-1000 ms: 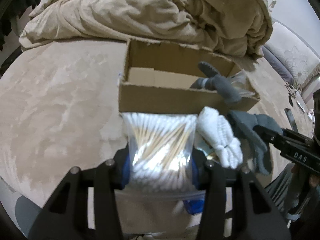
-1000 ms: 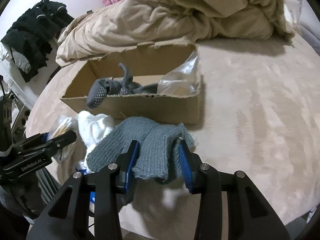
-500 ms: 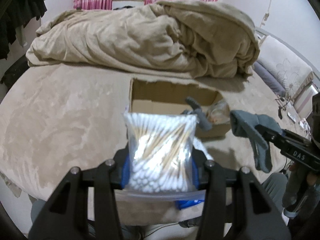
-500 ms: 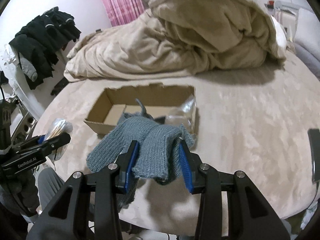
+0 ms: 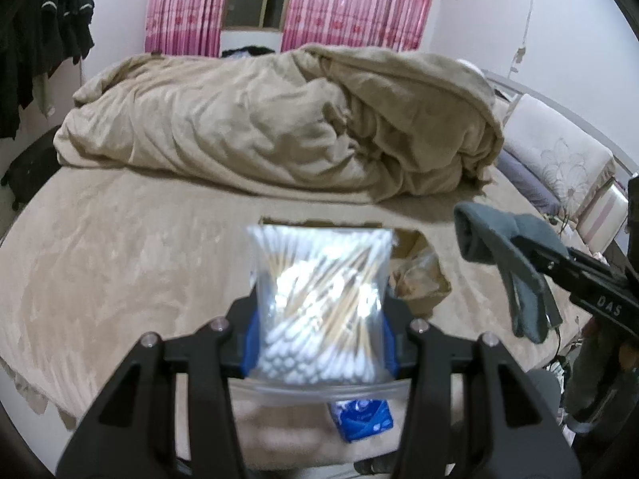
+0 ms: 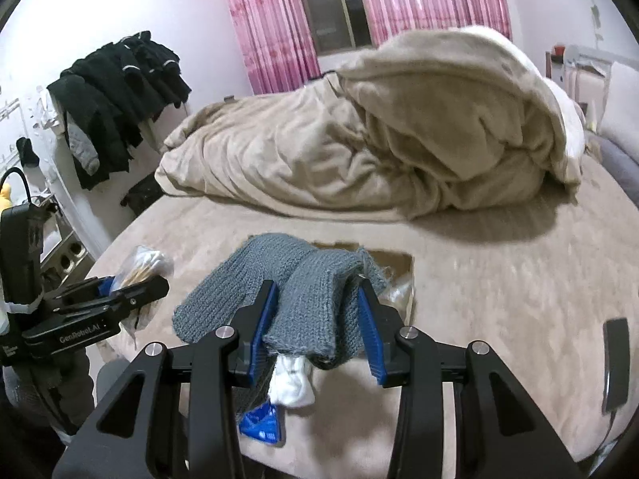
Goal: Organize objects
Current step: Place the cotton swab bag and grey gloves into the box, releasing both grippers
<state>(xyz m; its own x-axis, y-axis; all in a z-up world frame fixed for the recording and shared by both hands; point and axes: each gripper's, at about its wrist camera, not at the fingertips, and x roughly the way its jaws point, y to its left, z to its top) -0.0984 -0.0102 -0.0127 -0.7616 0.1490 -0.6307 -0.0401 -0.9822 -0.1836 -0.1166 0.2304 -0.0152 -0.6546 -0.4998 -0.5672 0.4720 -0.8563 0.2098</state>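
With both loads lifted clear of the bed (image 5: pixel 100 263), the step in hand looks like carrying them over the cardboard box (image 5: pixel 411 247) and letting go inside it. Nearest in the left wrist view, the left gripper (image 5: pixel 319 343) is clamped narrow on the bag of cotton swabs (image 5: pixel 319 303), pads pressing both sides at frame centre; bag upright, zip strip hanging below. In the right wrist view, the right gripper (image 6: pixel 315 331) is closed on the folded grey knit glove (image 6: pixel 287 291), one end drooping to the left. Below, lower centre, a white sock (image 6: pixel 293 383) and a blue packet (image 6: pixel 261 425) remain on the bed. Beyond the loads, the box sits mid-frame, largely hidden; a clear plastic bag (image 5: pixel 419 275) shows inside. Judgement: centre each load above the opening before release, swabs toward the free side, glove lowered so its loose end does not catch the rim. Rumpled duvet (image 5: pixel 279 127) farthest back.
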